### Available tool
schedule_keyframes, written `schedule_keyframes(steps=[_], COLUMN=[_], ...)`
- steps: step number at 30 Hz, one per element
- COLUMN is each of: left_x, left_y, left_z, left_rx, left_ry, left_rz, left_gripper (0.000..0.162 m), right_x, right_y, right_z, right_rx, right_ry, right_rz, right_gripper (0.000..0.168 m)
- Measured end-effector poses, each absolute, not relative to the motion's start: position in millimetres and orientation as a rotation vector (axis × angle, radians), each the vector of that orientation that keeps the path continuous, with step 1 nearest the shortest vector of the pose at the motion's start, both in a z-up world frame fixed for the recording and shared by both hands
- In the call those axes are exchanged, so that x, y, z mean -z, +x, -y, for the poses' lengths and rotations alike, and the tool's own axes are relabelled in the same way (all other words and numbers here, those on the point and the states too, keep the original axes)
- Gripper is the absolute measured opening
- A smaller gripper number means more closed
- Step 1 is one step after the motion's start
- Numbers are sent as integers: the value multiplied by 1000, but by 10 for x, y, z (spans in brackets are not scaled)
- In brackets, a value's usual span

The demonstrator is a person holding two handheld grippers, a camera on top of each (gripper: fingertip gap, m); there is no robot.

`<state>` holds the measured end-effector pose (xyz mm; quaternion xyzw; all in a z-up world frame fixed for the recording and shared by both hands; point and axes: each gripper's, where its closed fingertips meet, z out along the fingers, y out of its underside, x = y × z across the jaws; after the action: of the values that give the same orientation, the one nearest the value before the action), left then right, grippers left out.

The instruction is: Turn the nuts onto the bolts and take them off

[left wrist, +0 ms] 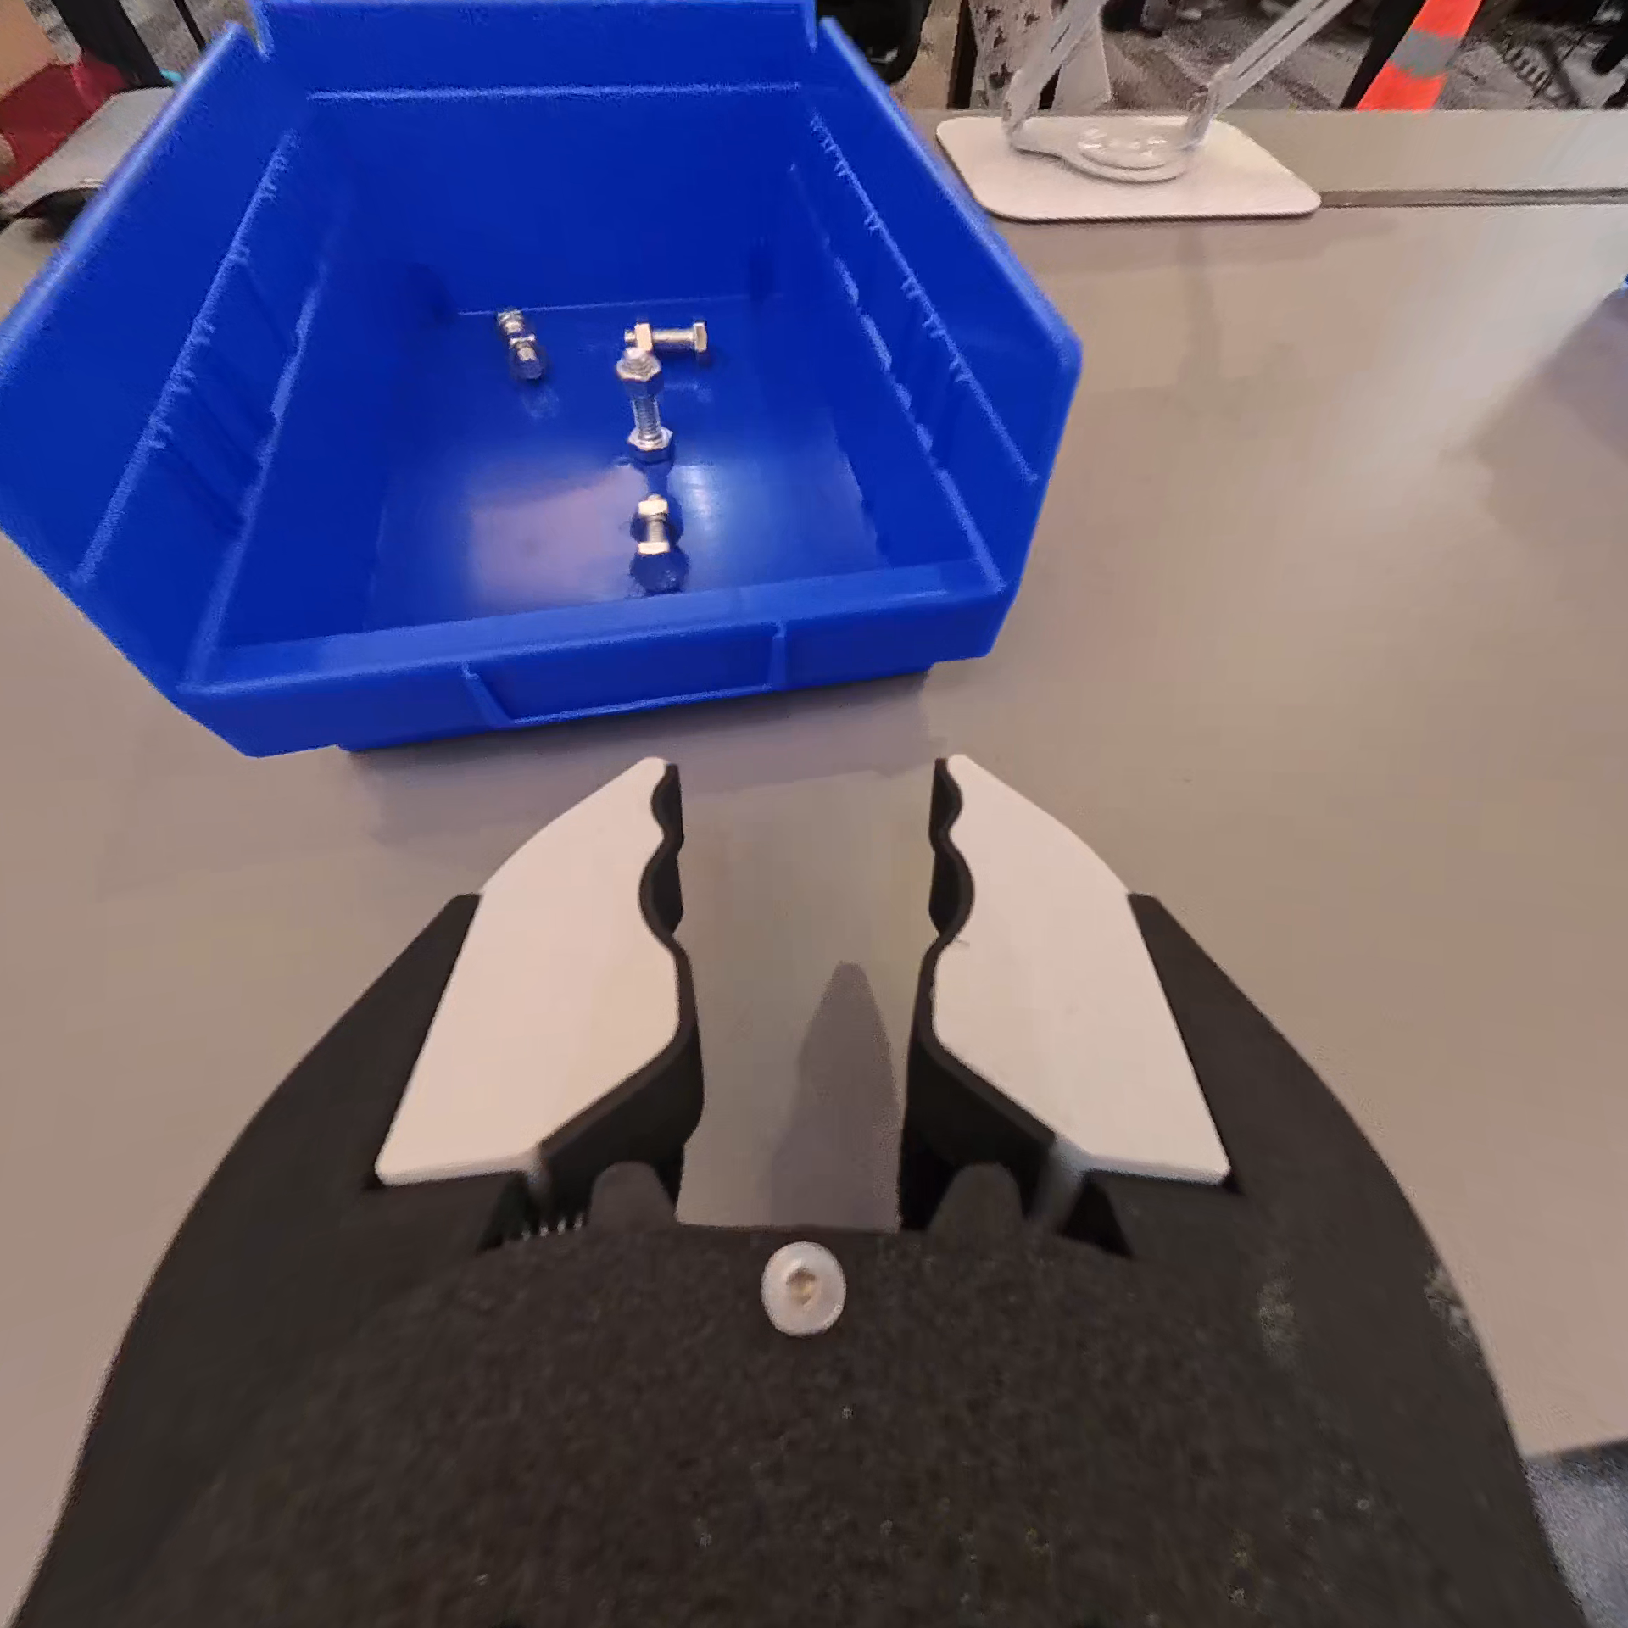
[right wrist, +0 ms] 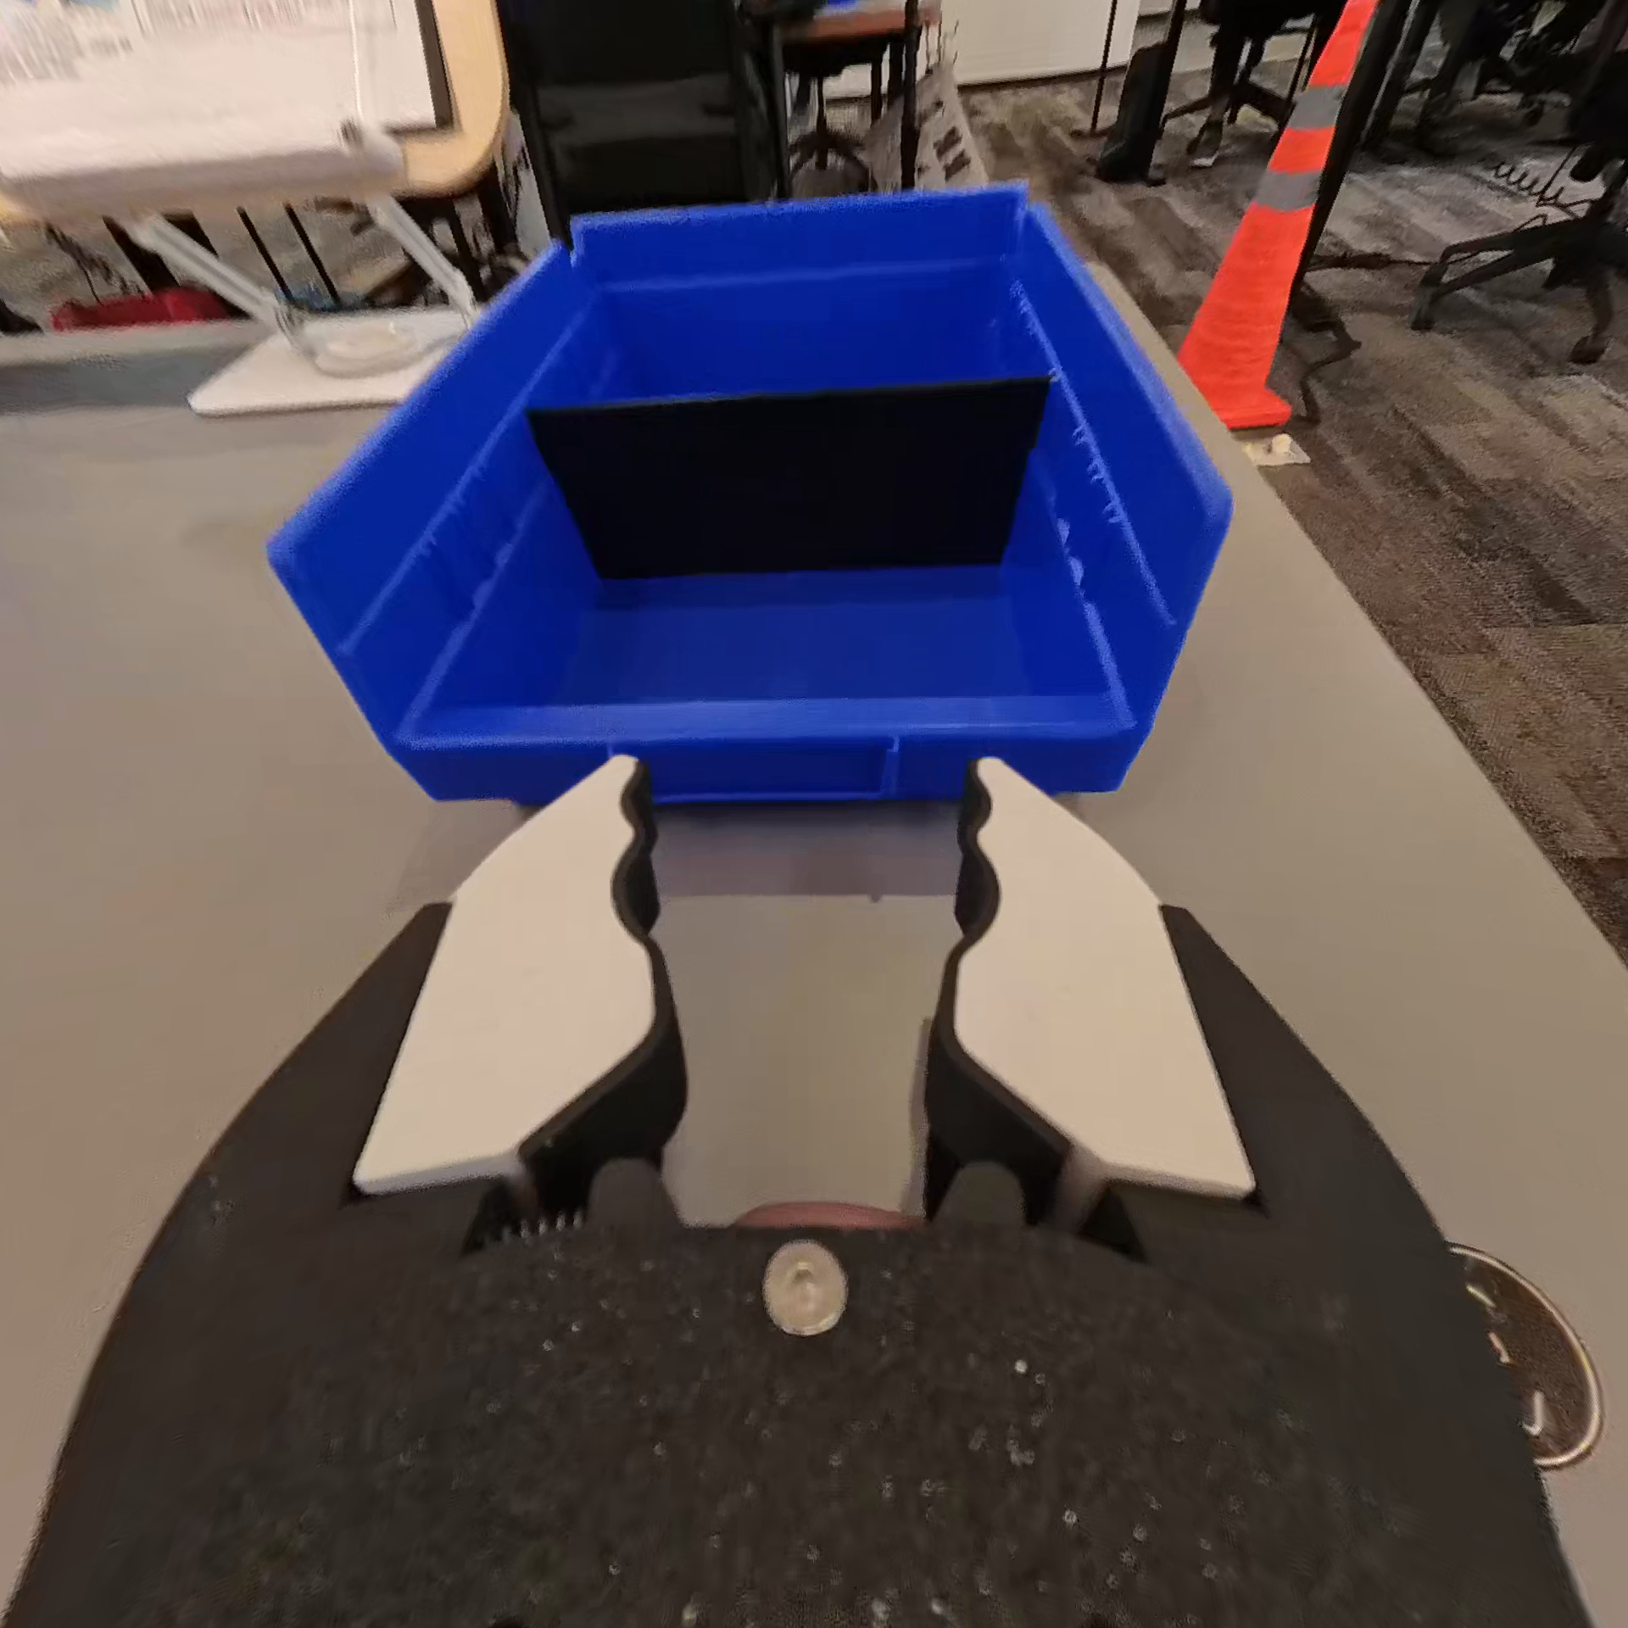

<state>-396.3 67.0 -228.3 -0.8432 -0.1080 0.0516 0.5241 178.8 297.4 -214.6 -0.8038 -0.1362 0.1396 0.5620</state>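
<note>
Left wrist view: left gripper (left wrist: 806, 775) empty, spread; bolts (left wrist: 647, 401) with nuts (left wrist: 635, 368) in blue bin (left wrist: 617, 669). Small, rigid, slippery steel, probably; pinch shank. Right gripper (right wrist: 802, 775) likewise empty, spread.

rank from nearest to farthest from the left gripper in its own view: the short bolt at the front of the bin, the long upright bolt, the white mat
1. Short bolt, front of the blue bin floor.
2. Long upright bolt, mid-bin, just behind it.
3. White mat, far right on the table, beyond the bin.
Left gripper is open.
</note>
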Motion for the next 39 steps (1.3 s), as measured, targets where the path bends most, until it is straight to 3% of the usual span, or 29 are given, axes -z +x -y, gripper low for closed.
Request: schedule_keyframes(steps=[4,15,24,39], left_x=[2361,2475,2070,2756], left_y=[-3941,-3879,-4178,-4755], left_z=[-706,-691,-1063,-1605], left_rx=[23,-68,-6,169], left_ry=[-2034,-2137,-2409,-2931], left_rz=[312,263,148,339], left_gripper=[52,51,53,54], right_x=[2192,2203,2181,2187], right_y=[1715,1602,1515,1507], right_z=[-3002,-2963,-2936,-2919], right_rx=[-317,-309,-363,-391], right_ry=[-1900,-1893,-1879,-1873], right_rz=[352,420,447,463], right_gripper=[59,48,45,44])
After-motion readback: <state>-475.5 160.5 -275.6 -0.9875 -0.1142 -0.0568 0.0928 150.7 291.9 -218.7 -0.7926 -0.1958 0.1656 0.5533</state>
